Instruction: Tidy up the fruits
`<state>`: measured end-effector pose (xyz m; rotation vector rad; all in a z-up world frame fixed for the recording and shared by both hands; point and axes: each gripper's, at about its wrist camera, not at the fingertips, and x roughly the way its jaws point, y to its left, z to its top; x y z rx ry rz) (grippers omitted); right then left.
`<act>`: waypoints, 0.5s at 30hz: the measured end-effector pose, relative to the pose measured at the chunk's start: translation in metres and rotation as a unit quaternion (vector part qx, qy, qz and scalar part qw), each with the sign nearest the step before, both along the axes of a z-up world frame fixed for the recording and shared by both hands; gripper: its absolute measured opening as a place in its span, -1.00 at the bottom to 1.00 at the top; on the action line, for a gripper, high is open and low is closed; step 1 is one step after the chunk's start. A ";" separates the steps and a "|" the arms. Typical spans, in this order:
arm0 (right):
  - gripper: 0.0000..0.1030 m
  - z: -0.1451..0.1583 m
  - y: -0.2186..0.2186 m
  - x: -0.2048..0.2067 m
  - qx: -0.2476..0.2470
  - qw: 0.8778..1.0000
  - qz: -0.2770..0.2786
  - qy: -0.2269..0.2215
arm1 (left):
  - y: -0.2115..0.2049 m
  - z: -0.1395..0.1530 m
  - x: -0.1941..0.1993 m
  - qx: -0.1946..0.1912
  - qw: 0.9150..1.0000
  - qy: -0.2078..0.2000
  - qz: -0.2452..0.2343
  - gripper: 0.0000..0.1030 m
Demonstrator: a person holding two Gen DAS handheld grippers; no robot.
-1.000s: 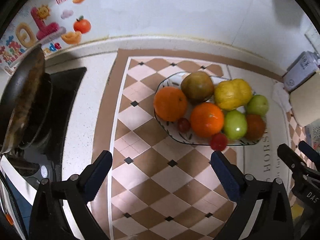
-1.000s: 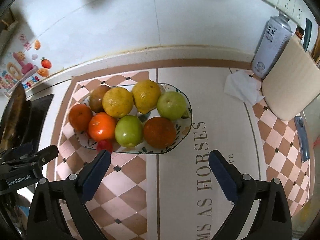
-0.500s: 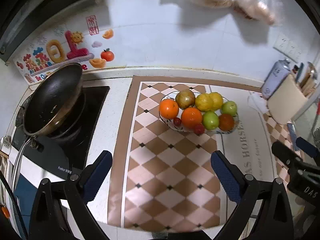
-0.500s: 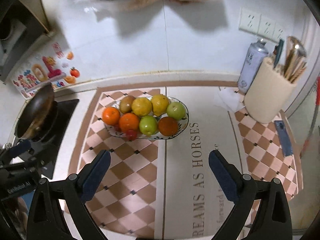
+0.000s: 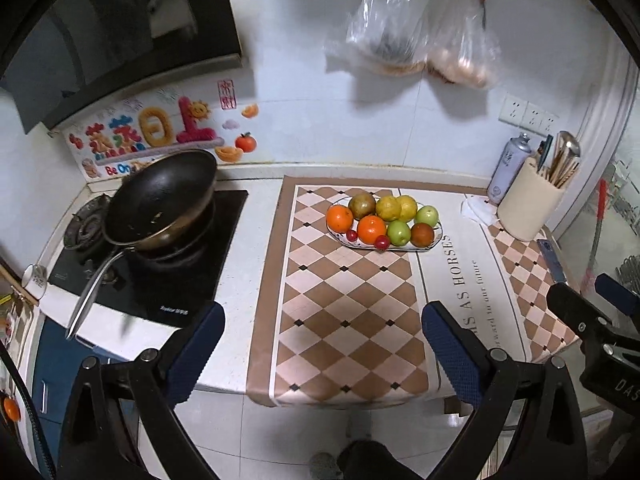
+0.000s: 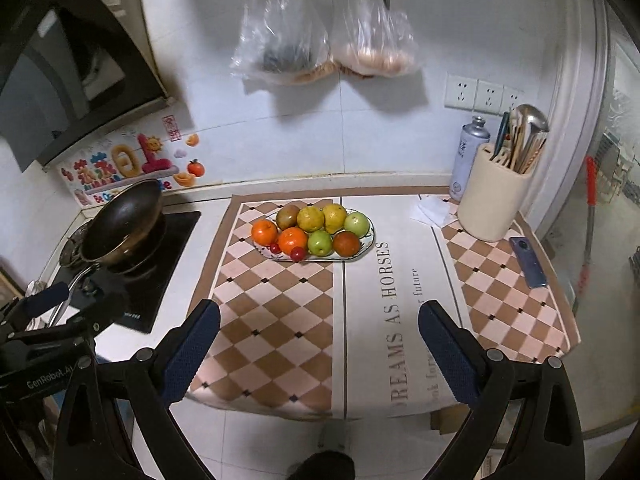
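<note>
fruits (image 5: 382, 220) heaped on oval plate (image 5: 437, 236), far side of table mat (image 5: 352, 300) | well ahead of both grippers | left gripper (image 5: 320, 338) jaws spread, empty | right gripper (image 6: 319, 334) jaws spread, empty

Open checkered mat (image 6: 280, 320) lies clear before the fruit plate (image 6: 366, 242), hemmed by the wok (image 6: 124, 220) leftward, the utensil holder (image 6: 490, 204) rightward, and hanging plastic bags (image 6: 320, 36) above.
</note>
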<state>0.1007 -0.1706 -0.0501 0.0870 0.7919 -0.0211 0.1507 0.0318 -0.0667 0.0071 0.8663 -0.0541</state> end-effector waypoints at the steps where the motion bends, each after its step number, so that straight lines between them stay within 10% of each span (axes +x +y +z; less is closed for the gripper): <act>1: 0.97 0.003 0.000 -0.006 -0.003 1.000 0.001 -0.003 | 0.000 0.004 -0.010 -0.002 1.000 -0.005 0.000 0.96; 15: 0.97 0.036 -0.011 -0.086 -0.002 0.999 0.024 -0.038 | -0.020 0.032 -0.076 -0.007 0.999 -0.034 0.013 0.96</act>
